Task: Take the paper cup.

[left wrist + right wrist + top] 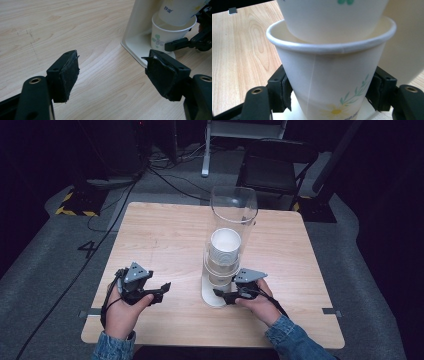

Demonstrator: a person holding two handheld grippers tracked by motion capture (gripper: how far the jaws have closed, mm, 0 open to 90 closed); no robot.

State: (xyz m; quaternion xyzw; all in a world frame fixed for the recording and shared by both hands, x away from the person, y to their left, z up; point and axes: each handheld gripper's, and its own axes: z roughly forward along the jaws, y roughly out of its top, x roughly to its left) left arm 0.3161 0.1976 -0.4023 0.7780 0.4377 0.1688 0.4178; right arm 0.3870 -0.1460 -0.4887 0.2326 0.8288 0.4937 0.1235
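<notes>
A clear tube dispenser on a white base stands mid-table and holds a stack of white paper cups. The lowest cup, printed with a daisy and green leaves, hangs below the stack, with the cup above nested in it. My right gripper is shut on that lowest cup, both pads against its sides, at the dispenser's foot. My left gripper rests on the table left of the dispenser, open with nothing between its jaws. It looks toward the lowest cup.
The wooden table has bare surface to the left, behind and to the right of the dispenser. Beyond the far edge stand a black chair and a stand with yellow-black tape. Cables run over the grey floor.
</notes>
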